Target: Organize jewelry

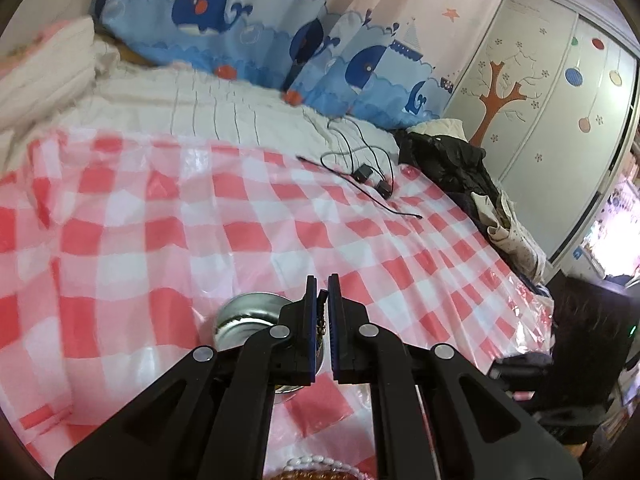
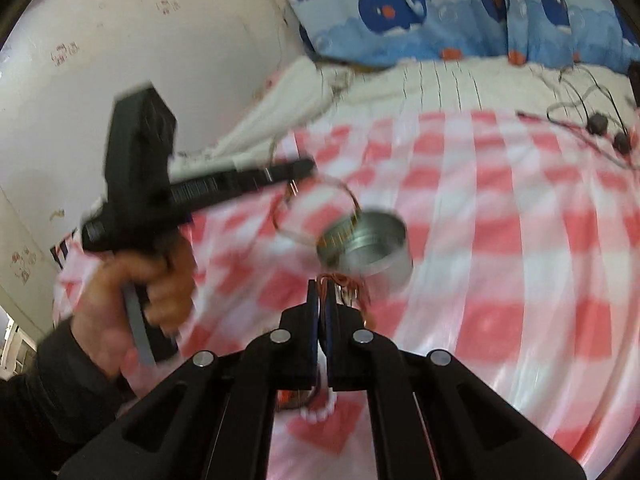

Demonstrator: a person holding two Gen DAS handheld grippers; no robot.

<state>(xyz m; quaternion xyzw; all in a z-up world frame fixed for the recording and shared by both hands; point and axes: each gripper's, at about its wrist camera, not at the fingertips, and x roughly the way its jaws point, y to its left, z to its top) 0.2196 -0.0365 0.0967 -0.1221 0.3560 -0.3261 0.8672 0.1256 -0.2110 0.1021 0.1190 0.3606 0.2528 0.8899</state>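
Observation:
A thin gold-coloured chain [image 1: 320,322] is pinched between the pads of my left gripper [image 1: 321,285], which is shut on it. In the right wrist view a hand [image 2: 132,300] holds that left gripper [image 2: 306,168] up, and the chain [image 2: 344,194] loops down from its tip to the rim of a round metal tin [image 2: 372,248]. The tin [image 1: 248,314] also shows just behind the left finger. My right gripper [image 2: 322,286] is shut on copper-coloured chain strands [image 2: 340,284] beside the tin. Whether both hold one chain I cannot tell. White beads [image 2: 320,414] lie under it.
A pink and white checked plastic sheet [image 1: 160,220] covers the bed. Black cables with small adapters [image 1: 366,172] lie at its far side, dark clothes [image 1: 448,156] to the right. White and brown beads [image 1: 316,461] lie at the near edge. Whale-print fabric [image 2: 400,8] hangs behind.

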